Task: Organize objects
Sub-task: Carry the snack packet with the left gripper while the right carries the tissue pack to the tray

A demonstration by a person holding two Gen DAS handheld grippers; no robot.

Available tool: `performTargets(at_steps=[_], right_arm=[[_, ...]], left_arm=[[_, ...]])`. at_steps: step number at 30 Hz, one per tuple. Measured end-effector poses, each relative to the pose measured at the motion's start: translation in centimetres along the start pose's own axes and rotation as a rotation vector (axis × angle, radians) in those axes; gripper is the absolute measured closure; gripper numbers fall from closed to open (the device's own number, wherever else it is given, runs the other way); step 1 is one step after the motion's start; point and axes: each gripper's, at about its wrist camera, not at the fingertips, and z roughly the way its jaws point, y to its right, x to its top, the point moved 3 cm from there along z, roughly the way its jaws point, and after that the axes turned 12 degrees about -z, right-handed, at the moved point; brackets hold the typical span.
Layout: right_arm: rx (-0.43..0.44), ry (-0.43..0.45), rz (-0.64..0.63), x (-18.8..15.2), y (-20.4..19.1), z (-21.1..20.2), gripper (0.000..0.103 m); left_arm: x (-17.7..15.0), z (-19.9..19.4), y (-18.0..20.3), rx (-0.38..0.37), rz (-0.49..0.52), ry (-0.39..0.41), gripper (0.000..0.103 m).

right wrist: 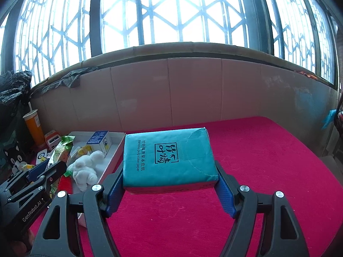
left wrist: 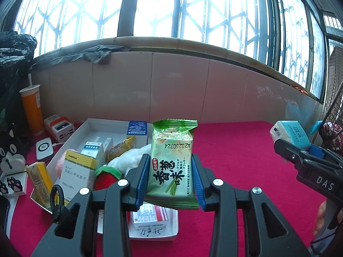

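the desk (right wrist: 268, 160) is covered with a red cloth and it stands against a tiled wall under a big barred window (right wrist: 171, 10). near the left edge of the desk lies a white tray (left wrist: 94, 124), and it reaches toward the far edge. in the tray there are several medicine boxes: a blue and white box (left wrist: 137, 128) at the far end, a white and yellow box (left wrist: 78, 171) nearer, and a red and white box (left wrist: 150, 216) at the near end. a white plush toy (right wrist: 85, 169) lies in the middle of the tray, and just beside it is a red and green plush piece (left wrist: 107, 176).

the right gripper (right wrist: 169, 182) is clenched on a teal tissue pack (right wrist: 169, 156); the blue pads press its 2 sides, and the pack is in the air over the middle of the desk, a little tilted. the left gripper (left wrist: 170, 177) grasps a green cracker packet (left wrist: 171, 160) at its lower half, upright, above the near end of the tray.

at the far left corner of the desk stands an orange cup (left wrist: 32, 109) with a straw, and near it are a white and orange charger (left wrist: 61, 127) and a small white round device (left wrist: 44, 148).
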Motion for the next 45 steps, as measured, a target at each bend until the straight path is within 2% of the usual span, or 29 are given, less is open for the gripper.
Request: performTargets(at_steps=[19,33,45], right_arm=[[0.052,0.004,-0.066,1.7,-4.6,2.2,0.024],[0.111,0.034,-0.113,4.4,-9.0,3.1,0.024],[0.146,0.033,-0.139,5.3,-11.3,3.5,0.024]], left_arm=[[1.2,0.6,-4.7,0.077,-0.037,0.004,0.066],[2.8,0.6,-7.6,0.141,-0.031,0.018,0.066],[4.3,0.8,-9.3,0.182,-0.027,0.023,0.066]])
